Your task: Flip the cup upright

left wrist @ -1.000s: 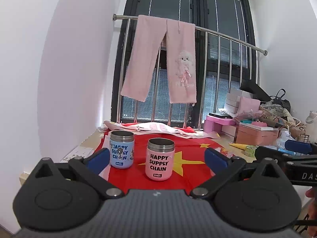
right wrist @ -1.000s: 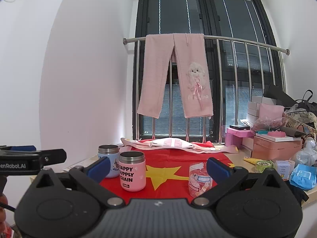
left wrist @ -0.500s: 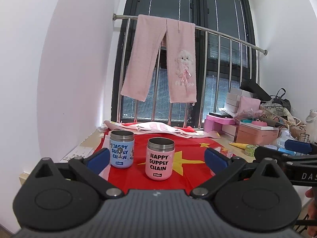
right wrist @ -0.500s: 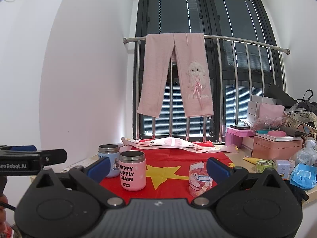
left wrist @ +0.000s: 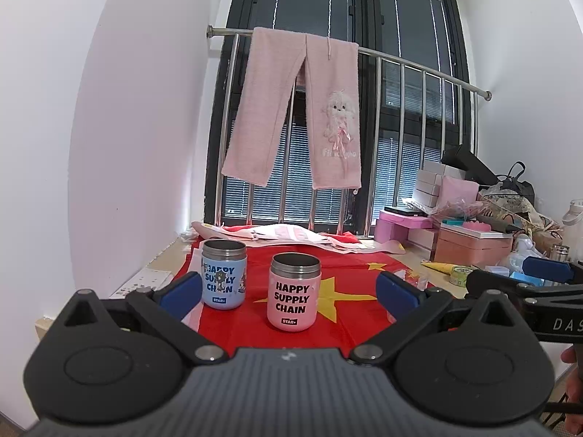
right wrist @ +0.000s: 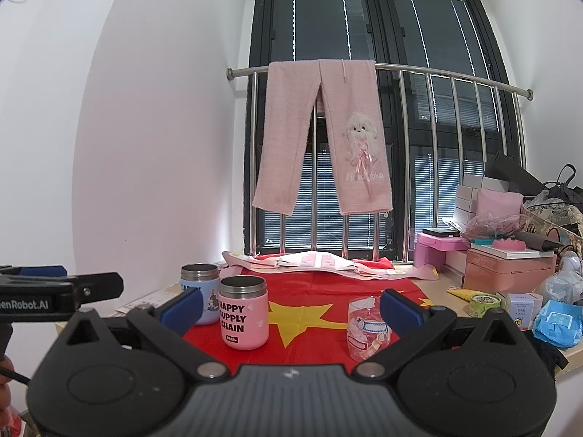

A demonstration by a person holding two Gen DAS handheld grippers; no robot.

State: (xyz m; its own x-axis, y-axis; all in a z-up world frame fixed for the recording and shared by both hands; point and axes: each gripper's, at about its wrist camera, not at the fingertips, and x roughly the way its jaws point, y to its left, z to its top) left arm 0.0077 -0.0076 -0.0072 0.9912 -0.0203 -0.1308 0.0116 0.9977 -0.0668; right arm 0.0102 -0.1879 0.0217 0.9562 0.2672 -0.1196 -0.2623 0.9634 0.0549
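A clear plastic cup [right wrist: 366,329] with stickers stands mouth down on the red flag cloth [right wrist: 313,342], partly behind my right gripper's right finger. A pink steel cup [left wrist: 294,291] and a blue steel cup [left wrist: 223,274] stand upright, mouths up, on the cloth; both also show in the right wrist view, pink [right wrist: 243,312] and blue [right wrist: 202,293]. My left gripper [left wrist: 289,289] is open and empty, held short of the pink cup. My right gripper [right wrist: 291,304] is open and empty, held back from the cups.
A railing with pink trousers [left wrist: 298,109] runs behind the table. Pink boxes [right wrist: 510,266], tissue packs and small jars [right wrist: 484,302] crowd the table's right side. A white wall lies to the left. Each gripper shows at the edge of the other's view.
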